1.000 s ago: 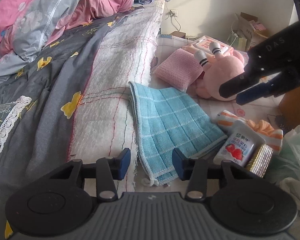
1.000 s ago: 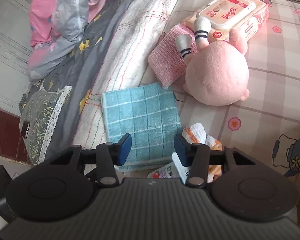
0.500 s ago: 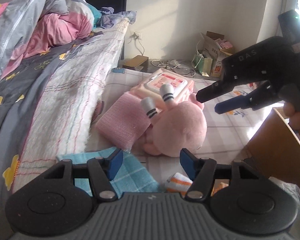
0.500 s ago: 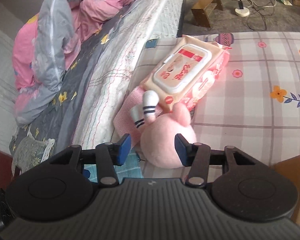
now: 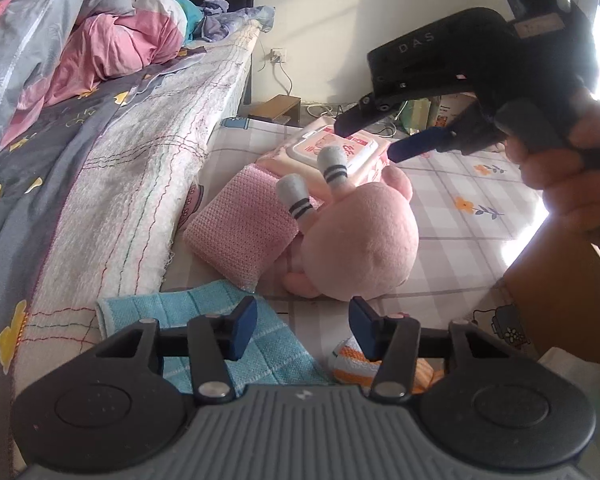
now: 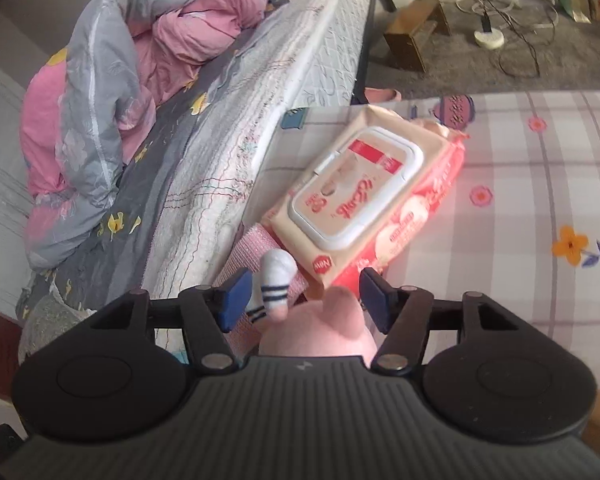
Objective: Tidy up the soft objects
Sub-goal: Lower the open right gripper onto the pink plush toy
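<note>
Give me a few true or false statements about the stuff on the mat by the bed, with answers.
1. The wet wipes pack lies beyond the pink plush toy. True.
2. The plush toy's legs wear solid black socks. False: the socks are white with dark stripes.
3. The folded pink cloth lies between the plush toy and the bed. True.
4. The blue checked towel is draped over the plush toy. False: it lies flat on the mat, nearer the camera.

A checked floral mat carries a plush, wipes pack and towels.
</note>
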Motion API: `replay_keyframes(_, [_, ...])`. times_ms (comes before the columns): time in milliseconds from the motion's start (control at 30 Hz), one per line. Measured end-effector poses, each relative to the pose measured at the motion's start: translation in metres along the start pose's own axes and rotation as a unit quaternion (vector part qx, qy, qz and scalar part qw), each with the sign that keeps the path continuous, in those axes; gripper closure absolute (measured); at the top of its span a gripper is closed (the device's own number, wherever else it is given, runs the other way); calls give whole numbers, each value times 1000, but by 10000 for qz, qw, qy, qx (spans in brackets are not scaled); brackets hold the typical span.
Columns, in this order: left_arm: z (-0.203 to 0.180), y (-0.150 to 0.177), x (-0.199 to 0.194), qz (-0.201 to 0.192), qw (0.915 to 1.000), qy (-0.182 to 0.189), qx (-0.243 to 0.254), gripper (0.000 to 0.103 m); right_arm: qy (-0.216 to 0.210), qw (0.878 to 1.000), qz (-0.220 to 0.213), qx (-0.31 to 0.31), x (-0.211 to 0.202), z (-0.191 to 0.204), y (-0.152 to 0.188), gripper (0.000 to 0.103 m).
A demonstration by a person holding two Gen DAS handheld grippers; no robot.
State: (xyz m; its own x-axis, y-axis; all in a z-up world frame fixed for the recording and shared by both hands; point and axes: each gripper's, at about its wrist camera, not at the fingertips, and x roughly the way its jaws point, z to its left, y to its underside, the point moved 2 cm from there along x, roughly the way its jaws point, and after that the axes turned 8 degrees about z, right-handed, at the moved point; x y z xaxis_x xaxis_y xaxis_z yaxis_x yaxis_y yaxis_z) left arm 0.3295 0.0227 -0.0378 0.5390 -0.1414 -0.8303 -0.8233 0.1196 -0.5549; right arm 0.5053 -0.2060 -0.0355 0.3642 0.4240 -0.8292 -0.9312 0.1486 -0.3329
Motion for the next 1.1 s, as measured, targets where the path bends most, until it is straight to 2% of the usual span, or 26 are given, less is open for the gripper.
replay_keyframes(100, [5,3,-3,16,10000,-81,-3,51,101,9991,72,-415,14,16,-8,44])
replay_keyframes(167, [9,4,-5,31,9999,-121,-25,51,152,9974,216,-663,25,24,-10,55])
replay_keyframes(200, [10,5,-6,31,9999,-131,-37,51,182,9970,262,-703,29,24,-10,75])
replay_keyframes(233, [12,5,-7,31,9999,-138,-52,51,165,9966,334,-730,32,24,-9,88])
replay_keyframes(333, [16,8,-10,22,9999,-145,-60,51,-167,9962,348,-780,22,22,-1,91])
replay_keyframes(433, [18,10,-13,8,9999,-141,-65,51,-391,9930,342,-1062,-5,22,16,92])
replay_keyframes(667, [24,13,-26,-79,9997,55,-204,51,-315,9860,841,-1405,-53,3,82,92])
replay_keyframes(833, [16,0,-26,-189,9989,232,-362,51,-212,9840,1152,-1340,-62,-11,125,89])
replay_keyframes(933, [5,-14,-18,-174,9981,440,-407,49,-311,9851,1142,-1245,-66,-15,135,86])
replay_keyframes(1000, [-3,-24,-8,-24,9973,644,-358,44,-458,9861,1122,-1138,-72,-17,135,84])
replay_keyframes(1100, [-14,-34,7,243,9950,893,-379,43,-685,9902,928,-787,-86,-25,125,75])
